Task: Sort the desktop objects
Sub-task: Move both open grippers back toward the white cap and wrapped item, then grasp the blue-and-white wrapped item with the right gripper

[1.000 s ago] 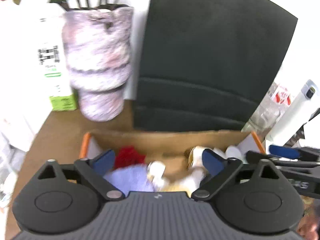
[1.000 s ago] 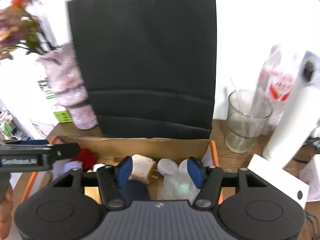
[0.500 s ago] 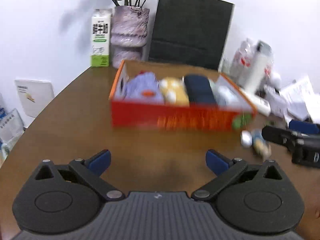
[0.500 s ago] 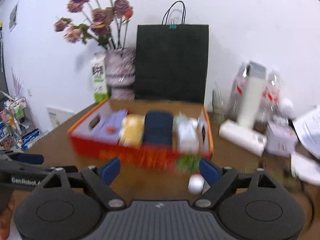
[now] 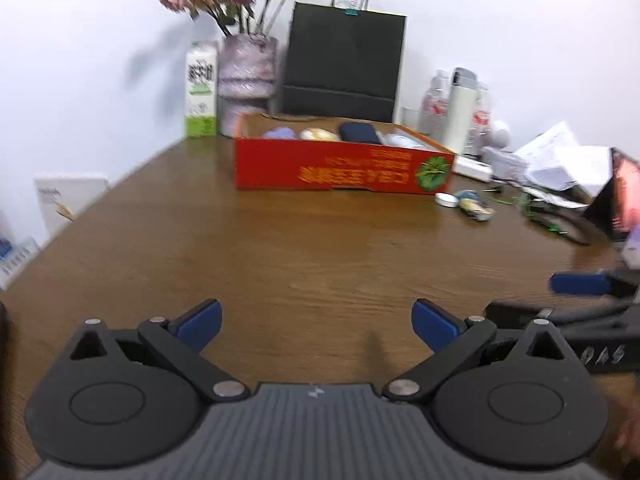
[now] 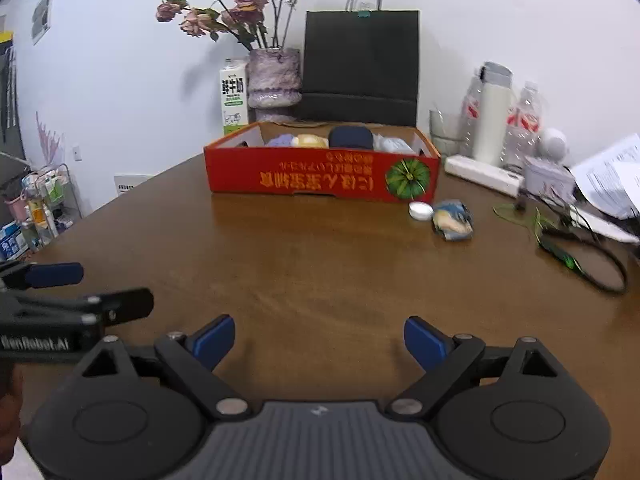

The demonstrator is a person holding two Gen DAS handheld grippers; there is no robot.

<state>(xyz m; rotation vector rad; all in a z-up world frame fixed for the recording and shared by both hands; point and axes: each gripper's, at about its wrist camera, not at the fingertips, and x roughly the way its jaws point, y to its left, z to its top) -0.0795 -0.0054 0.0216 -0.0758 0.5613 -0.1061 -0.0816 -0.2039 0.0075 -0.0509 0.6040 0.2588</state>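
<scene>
A red cardboard box [image 5: 344, 168] [image 6: 320, 176] stands at the far middle of the brown table and holds a lilac item, a yellow item, a dark blue item [image 6: 350, 137] and a pale one. A small white round lid [image 6: 421, 211] [image 5: 447, 199] and a crumpled blue-yellow packet [image 6: 453, 221] [image 5: 474, 205] lie on the table by the box's right corner. My left gripper [image 5: 316, 322] is open and empty, low over the near table. My right gripper [image 6: 319, 340] is open and empty, beside it on the right.
Behind the box stand a black paper bag [image 6: 362, 66], a vase of dried roses [image 6: 274, 78] and a milk carton [image 6: 233, 96]. At the right are a white flask [image 6: 493, 114], bottles, a glass, papers [image 6: 612, 176] and cables [image 6: 580, 248].
Both grippers have pulled back from over the box to the near side of the table. The box now sits far ahead, and both remain open and empty.
</scene>
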